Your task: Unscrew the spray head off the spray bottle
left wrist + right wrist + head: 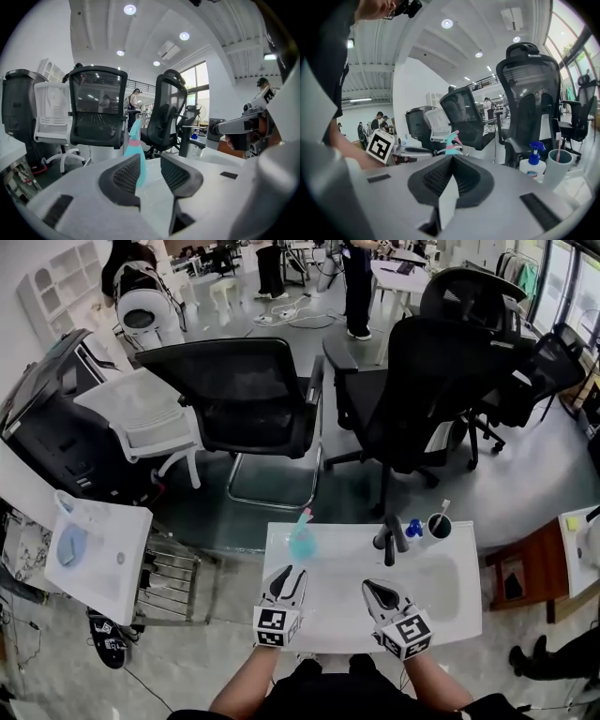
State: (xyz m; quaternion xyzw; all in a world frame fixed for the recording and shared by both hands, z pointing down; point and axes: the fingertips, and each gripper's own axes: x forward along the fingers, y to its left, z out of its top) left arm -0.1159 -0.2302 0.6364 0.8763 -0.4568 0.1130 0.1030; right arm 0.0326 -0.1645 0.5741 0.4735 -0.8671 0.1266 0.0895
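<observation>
Floor: shiny grey-green concrete floor (525, 484)
Seating: black mesh office chairs (234, 395) behind the white rectangular table (333, 563)
Ceiling: round recessed lights (130, 9), all on
Windows: tall glass panes (199, 79), daylight outside

Bright, even light from ceiling spots (130, 9) and windows (199, 82); strong fisheye bend, dark vignette corners, soft shadows

The table (450, 615) carries one teal spray bottle (302, 540) near its far left corner. Near its far right corner stand one black faucet (392, 535), one small blue-topped bottle (413, 529) and one cup (439, 524) holding one thin stick. Two grippers hang over the near edge: the left gripper (286, 577) and the right gripper (378, 591). Beyond the far edge stand at least three black office chairs (234, 399) and one white chair (141, 413).
</observation>
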